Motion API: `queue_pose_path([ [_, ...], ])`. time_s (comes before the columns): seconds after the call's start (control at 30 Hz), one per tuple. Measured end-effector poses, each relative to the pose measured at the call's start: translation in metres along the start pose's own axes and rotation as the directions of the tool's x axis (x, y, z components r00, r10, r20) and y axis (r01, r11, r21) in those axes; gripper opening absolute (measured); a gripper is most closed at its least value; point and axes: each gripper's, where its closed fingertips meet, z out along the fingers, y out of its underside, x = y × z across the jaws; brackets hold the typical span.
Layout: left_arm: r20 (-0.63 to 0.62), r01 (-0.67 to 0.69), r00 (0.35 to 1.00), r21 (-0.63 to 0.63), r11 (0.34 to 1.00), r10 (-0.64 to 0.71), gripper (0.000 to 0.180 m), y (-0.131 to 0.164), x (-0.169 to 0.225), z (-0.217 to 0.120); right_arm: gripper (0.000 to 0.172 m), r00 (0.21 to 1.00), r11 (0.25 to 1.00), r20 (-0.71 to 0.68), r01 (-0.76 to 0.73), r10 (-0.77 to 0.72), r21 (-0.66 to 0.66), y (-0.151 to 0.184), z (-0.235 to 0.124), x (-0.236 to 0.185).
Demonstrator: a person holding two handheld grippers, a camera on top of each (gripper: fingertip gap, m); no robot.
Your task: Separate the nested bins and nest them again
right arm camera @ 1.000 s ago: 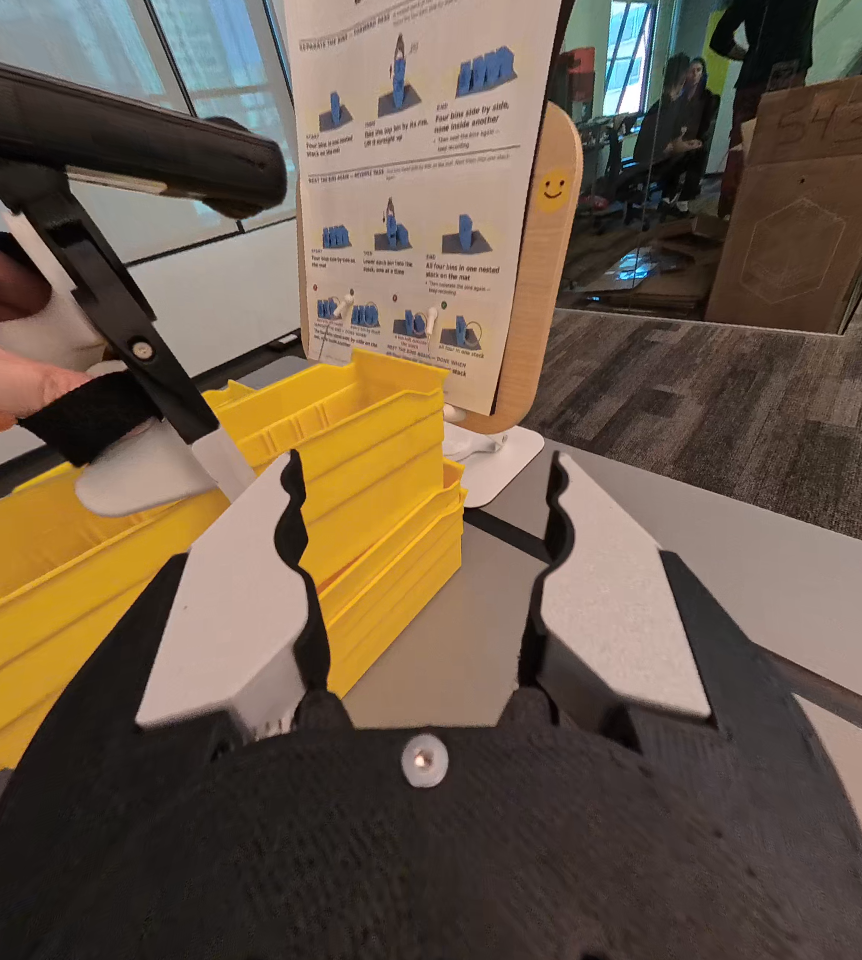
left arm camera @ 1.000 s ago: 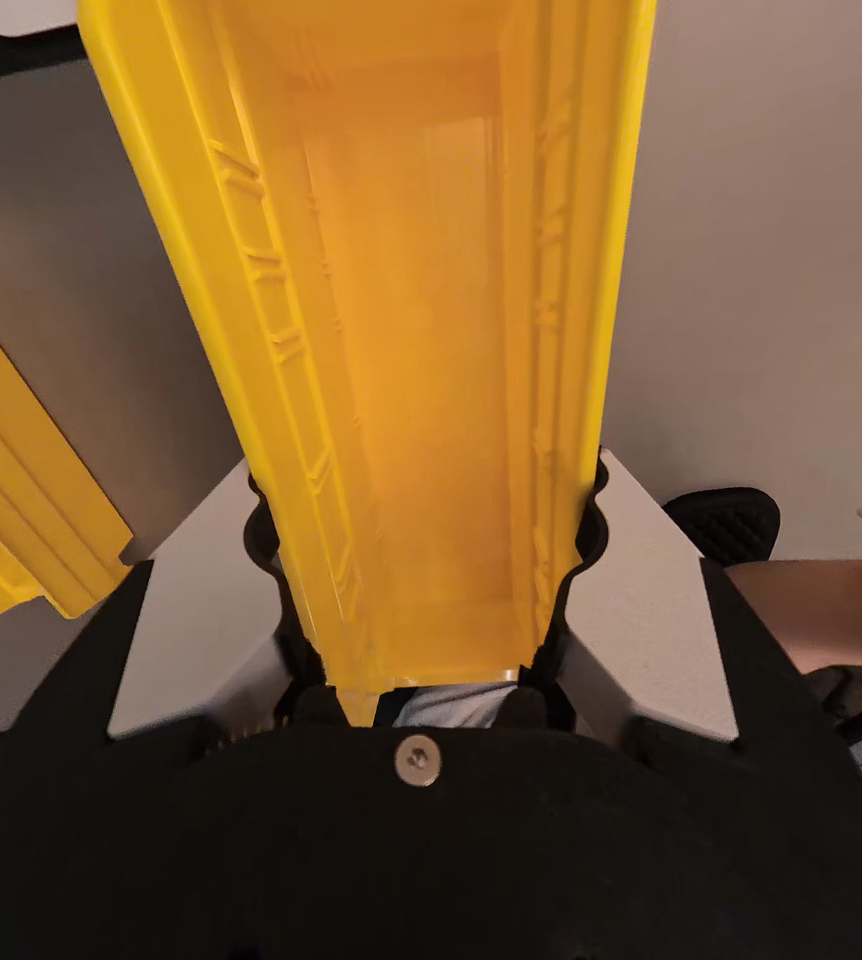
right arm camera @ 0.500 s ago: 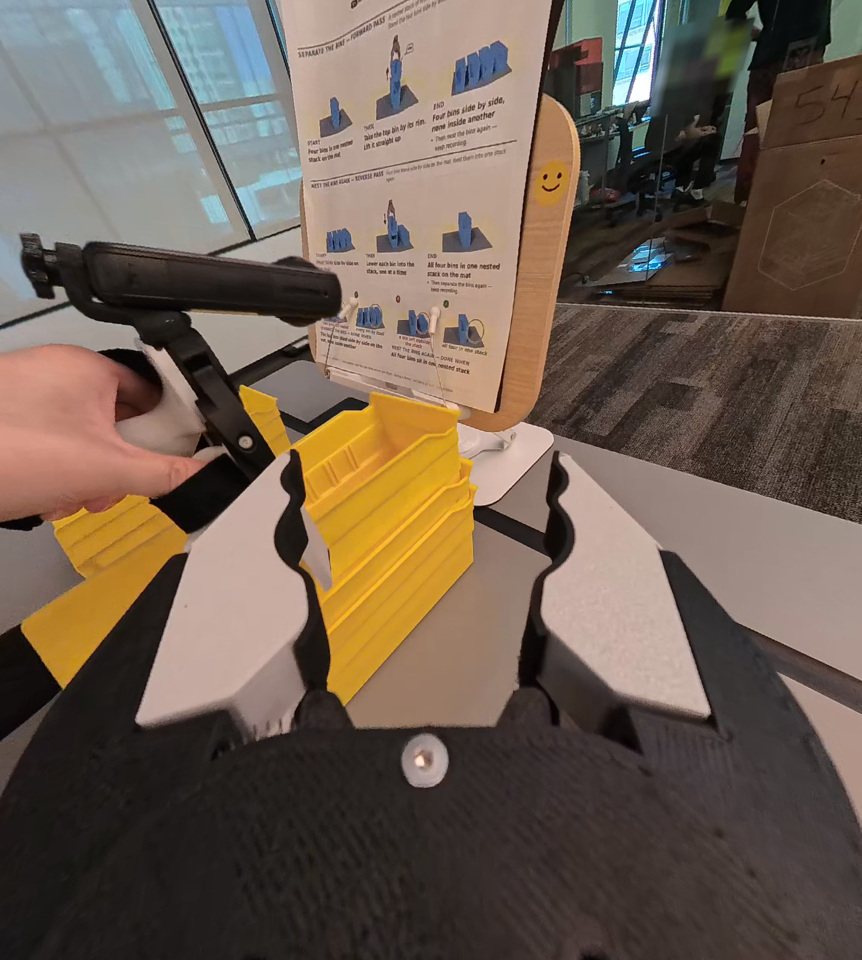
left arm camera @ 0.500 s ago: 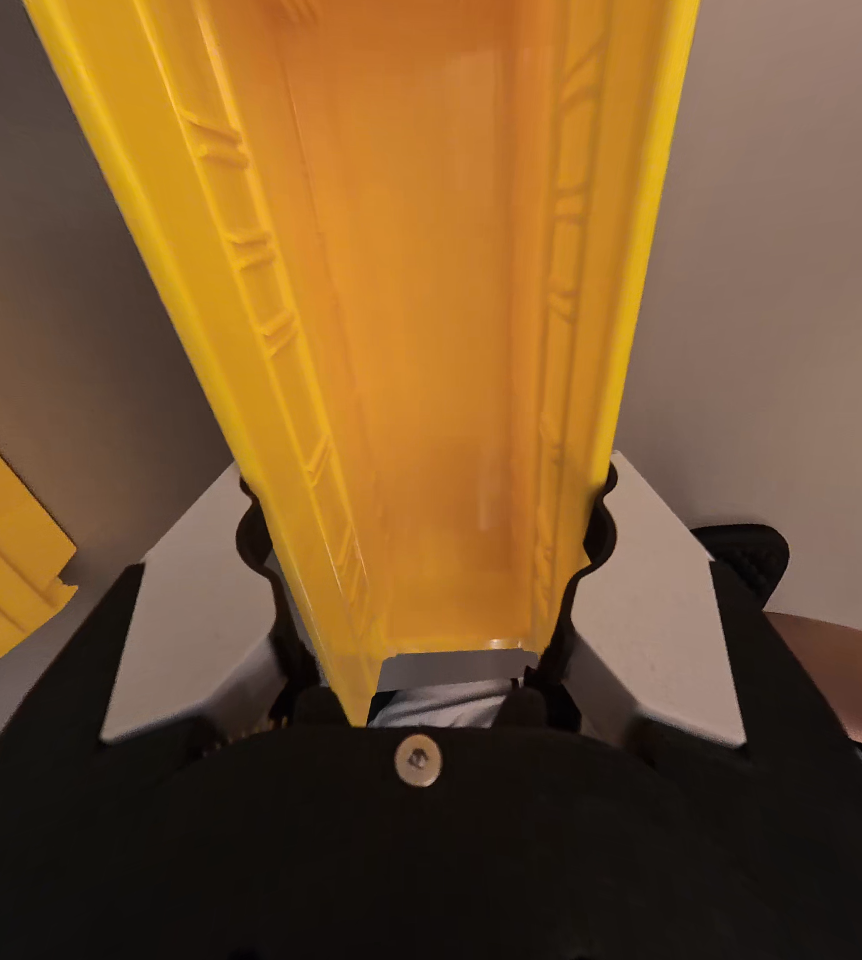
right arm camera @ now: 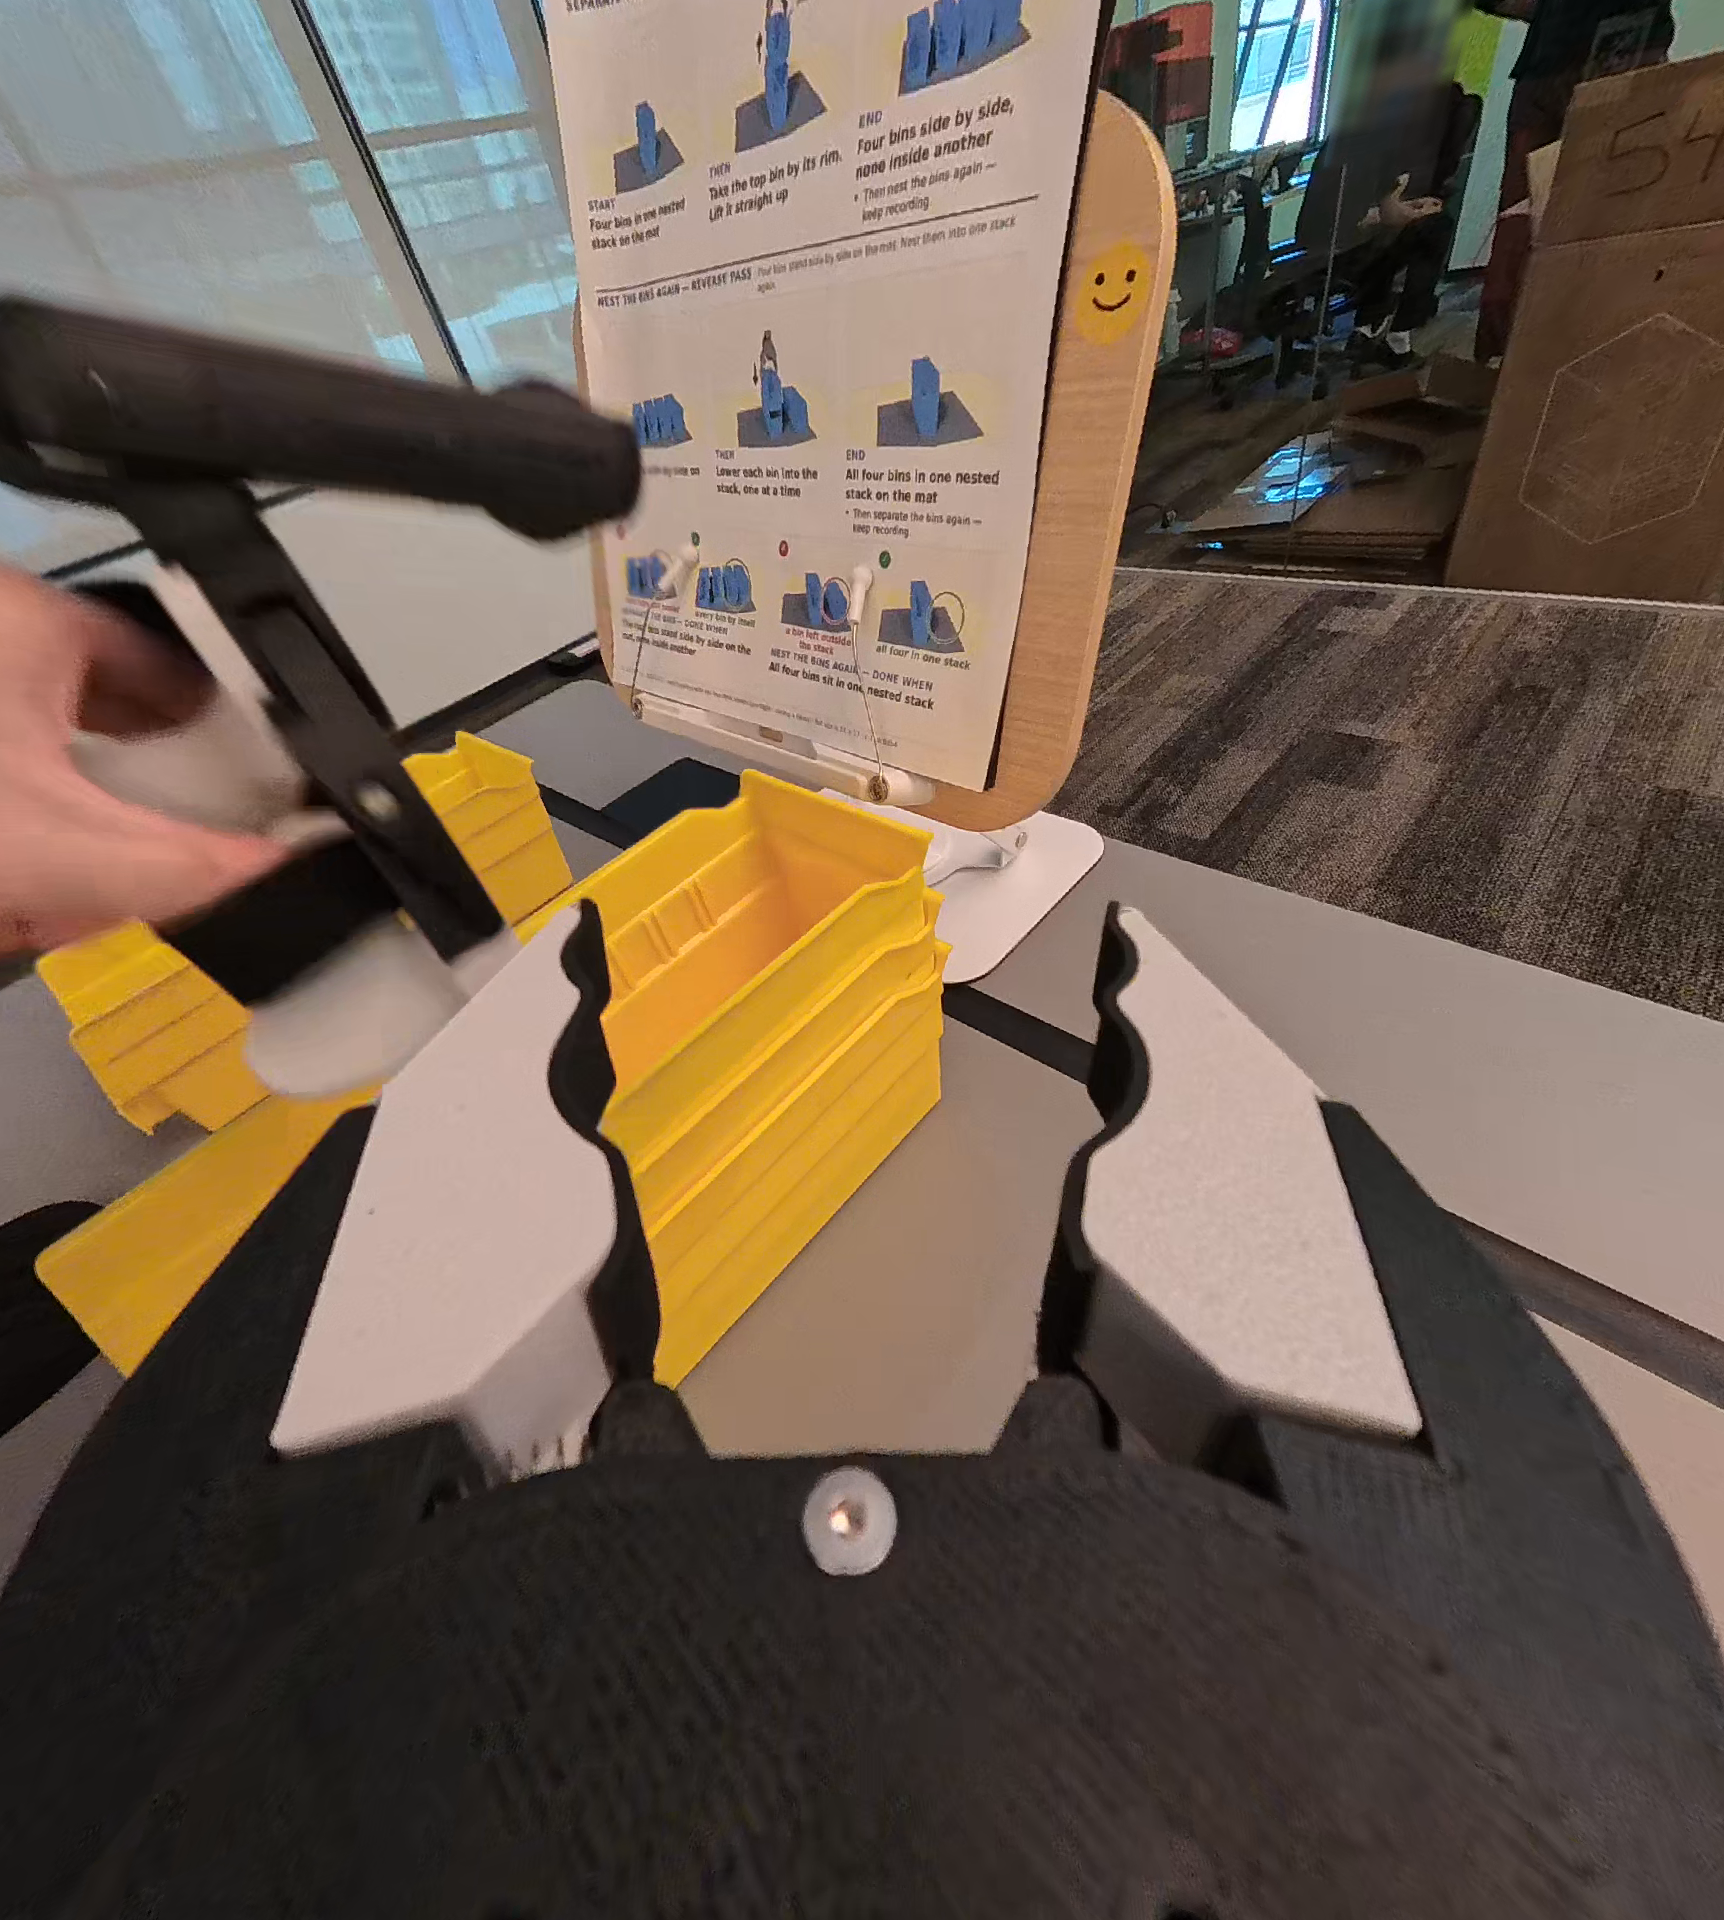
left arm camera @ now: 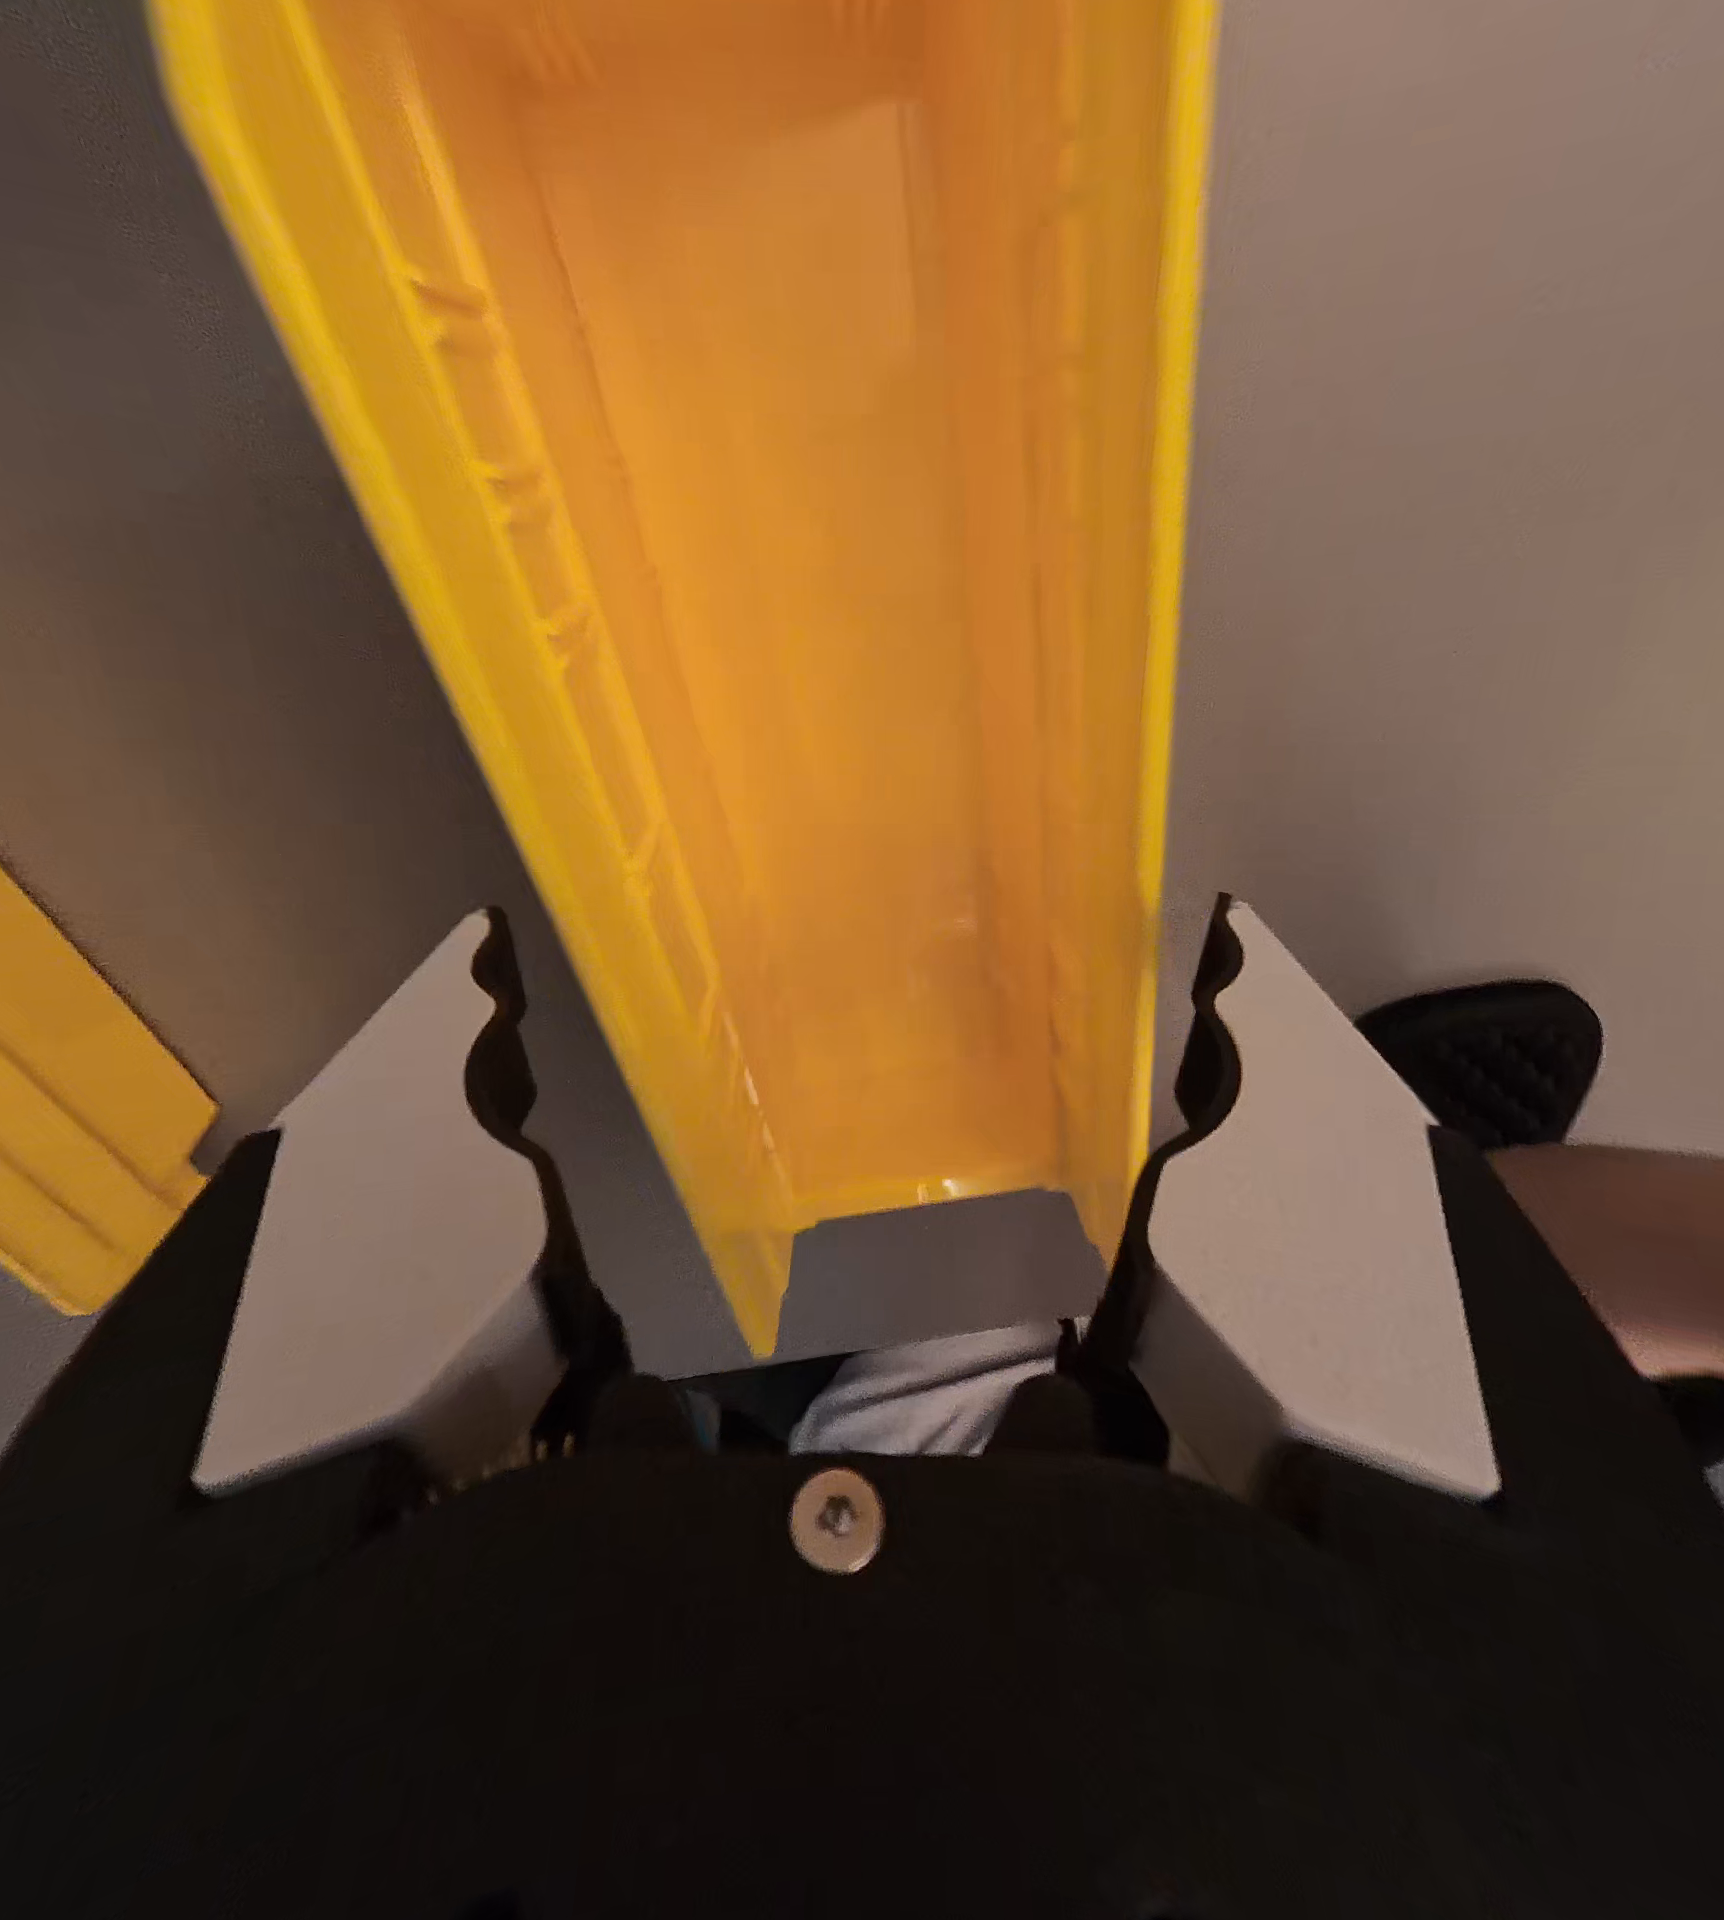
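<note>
Bins: yellow ribbed plastic bins are spread over the grey surface (right arm camera: 1460,1039); in the right wrist view a nested stack of yellow bins (right arm camera: 785,1018) stands at centre frame, a single yellow bin (right arm camera: 484,821) stands behind it to the left, and another yellow bin (right arm camera: 151,1236) lies at lower left.
Long bin: in the left wrist view one long yellow plastic bin (left arm camera: 816,623) runs from the top of the frame down between the jaws, its open inside facing the camera.
Second bin, left view: part of a yellow ribbed bin (left arm camera: 16,1060) shows at the left edge.
Instruction stand: a white printed sheet on a wooden board (right arm camera: 1118,468) stands on a white base at upper centre, behind the stack.
Left gripper (left arm camera: 853,1039): jaws spread wide; a gap shows between the left pad and the long bin, so it is not clamped.
Right gripper (right arm camera: 853,1039): jaws open, nothing pressed between them; the stack sits beyond them.
Hand (right arm camera: 16,769): at the left edge, holding the other black gripper, blurred.
</note>
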Motion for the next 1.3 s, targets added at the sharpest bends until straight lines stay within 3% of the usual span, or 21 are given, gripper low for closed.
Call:
queue_pose_path([
  [0.13, -0.014, -0.090, 0.996, 0.150, 0.985, 0.093, 0.129, -0.008, -0.023, -0.070, 0.094, 1.000, 1.000, -0.006, 0.001, -0.001, -0.003, 0.001, 0.000, 0.002],
  [0.23, 0.120, -0.091, 0.991, 0.315, 0.945, 0.056, 0.129, -0.017, -0.094, -0.121, 0.094, 1.000, 1.000, -0.012, -0.006, 0.006, -0.002, 0.001, -0.001, 0.006],
  [0.33, 0.254, -0.088, 0.967, 0.424, 0.901, -0.025, 0.130, -0.010, -0.177, -0.145, 0.094, 1.000, 1.000, -0.018, -0.016, 0.016, -0.003, 0.003, -0.001, 0.011],
  [0.4, 0.260, -0.059, 0.964, 0.431, 0.901, -0.061, 0.136, 0.003, -0.220, -0.133, 0.094, 1.000, 1.000, -0.021, -0.023, 0.023, -0.003, 0.003, -0.001, 0.013],
  [0.53, 0.218, 0.039, 0.968, 0.366, 0.930, -0.126, 0.142, 0.031, -0.283, -0.075, 0.094, 0.999, 1.000, -0.030, -0.024, 0.024, -0.016, 0.007, 0.001, 0.017],
  [0.77, 0.134, 0.147, 0.972, 0.285, 0.947, -0.191, 0.149, 0.052, -0.338, 0.020, 0.094, 0.999, 0.998, -0.054, -0.012, 0.009, -0.056, 0.018, 0.007, 0.024],
  [0.97, 0.022, 0.194, 0.978, 0.287, 0.938, -0.209, 0.149, 0.046, -0.346, 0.049, 0.094, 0.998, 0.996, -0.059, -0.011, 0.006, -0.083, 0.025, 0.012, 0.026],
  [1.3, 0.024, 0.194, 0.978, 0.237, 0.952, -0.205, 0.145, 0.043, -0.349, 0.072, 0.094, 0.998, 0.991, -0.060, -0.007, -0.001, -0.136, 0.039, 0.019, 0.030],
])
